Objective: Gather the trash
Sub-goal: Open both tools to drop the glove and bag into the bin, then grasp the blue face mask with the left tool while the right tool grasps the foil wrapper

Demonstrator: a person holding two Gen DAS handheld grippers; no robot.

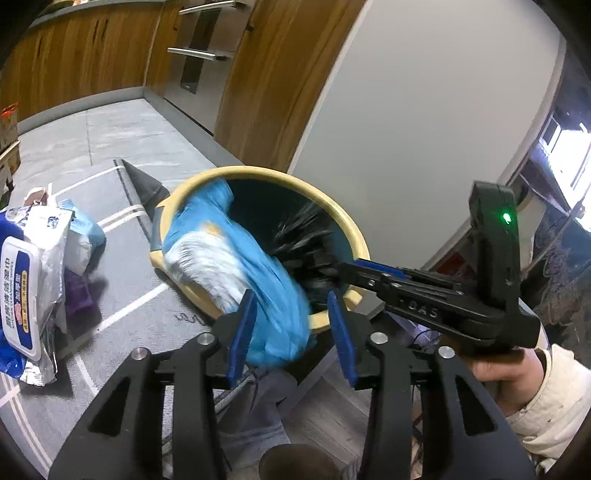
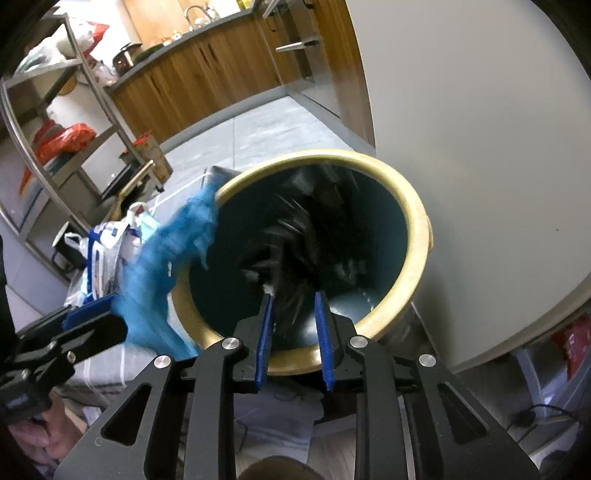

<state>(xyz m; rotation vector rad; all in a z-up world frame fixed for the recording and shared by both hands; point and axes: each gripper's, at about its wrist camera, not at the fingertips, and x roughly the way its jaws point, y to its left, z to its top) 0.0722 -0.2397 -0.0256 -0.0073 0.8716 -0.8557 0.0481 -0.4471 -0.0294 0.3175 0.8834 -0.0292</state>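
On grey rug [image 1: 122, 295] — yellow-rimmed bin [image 1: 354, 240]

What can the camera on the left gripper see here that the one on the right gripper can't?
Only the left wrist view shows the blue-lidded wet wipes pack on the floor and the right gripper's green light. Only the right wrist view shows the metal shelf rack and the kitchen sink tap. Both show the yellow-rimmed bin and the blurred blue bag at its rim.
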